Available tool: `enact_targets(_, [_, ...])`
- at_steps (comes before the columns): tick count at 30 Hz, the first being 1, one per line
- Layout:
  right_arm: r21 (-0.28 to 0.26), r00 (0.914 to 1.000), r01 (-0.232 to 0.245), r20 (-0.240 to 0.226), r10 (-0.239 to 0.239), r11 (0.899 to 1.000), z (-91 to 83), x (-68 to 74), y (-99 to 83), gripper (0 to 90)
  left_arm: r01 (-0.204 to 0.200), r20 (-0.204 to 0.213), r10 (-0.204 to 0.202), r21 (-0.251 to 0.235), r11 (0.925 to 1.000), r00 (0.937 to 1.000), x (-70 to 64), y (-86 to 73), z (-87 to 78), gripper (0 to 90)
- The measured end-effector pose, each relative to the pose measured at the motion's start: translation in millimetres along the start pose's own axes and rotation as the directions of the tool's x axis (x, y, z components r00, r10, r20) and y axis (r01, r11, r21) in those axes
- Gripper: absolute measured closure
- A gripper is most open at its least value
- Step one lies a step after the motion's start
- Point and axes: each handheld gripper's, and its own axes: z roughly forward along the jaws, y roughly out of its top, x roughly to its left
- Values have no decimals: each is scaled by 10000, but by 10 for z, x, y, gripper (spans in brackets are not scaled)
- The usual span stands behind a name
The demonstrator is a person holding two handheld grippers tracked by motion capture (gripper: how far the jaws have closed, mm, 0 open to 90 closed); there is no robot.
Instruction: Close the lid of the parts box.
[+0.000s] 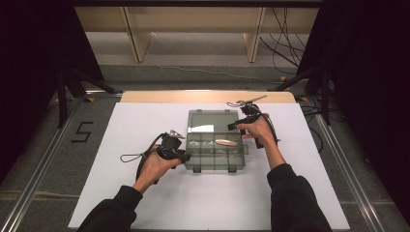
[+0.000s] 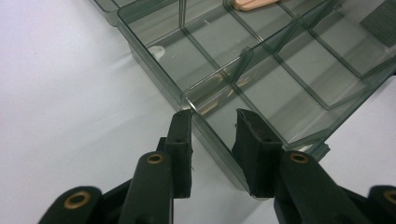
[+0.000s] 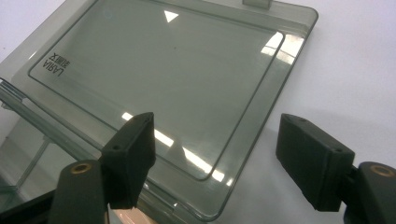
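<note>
Left gripper (image 2: 212,126) jaws straddle organizer box (image 1: 215,150) wall, steadying it. Right gripper (image 3: 215,140) jaws apart over open lid (image 3: 177,79). Next, likely: grip lid edge, swing shut.

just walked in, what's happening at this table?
A person works a clear plastic compartment box with a gripper in each hand. The lid lies open, flat on the white table. The left gripper straddles the box's side wall, jaws not closed on it. The right gripper hovers open over the lid's corner. A tan piece sits in one compartment.
</note>
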Motion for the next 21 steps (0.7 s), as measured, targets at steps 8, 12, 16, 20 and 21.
enact_targets(8, [39,9998,-172,-37,172,9998,24,-9,-7,322,17,195,-19,93,10000,9998,-3,1,0,670])
enact_targets(12, [111,9996,-276,-78,277,9996,33,-10,-8,338,3,22,-3,142,9999,10000,1,2,-9,671])
enact_targets(16, [69,10000,-44,-73,45,10000,54,-39,-10,340,-1,74,1,11,10000,10000,0,-1,1,671])
enact_targets(20, [95,9997,-220,-104,220,9997,59,-34,-8,343,-1,85,1,41,10000,10000,2,-1,0,672])
enact_targets(21, [25,9997,-204,-133,204,9998,66,-37,-11,343,12,84,-13,32,10000,10000,1,-1,1,673])
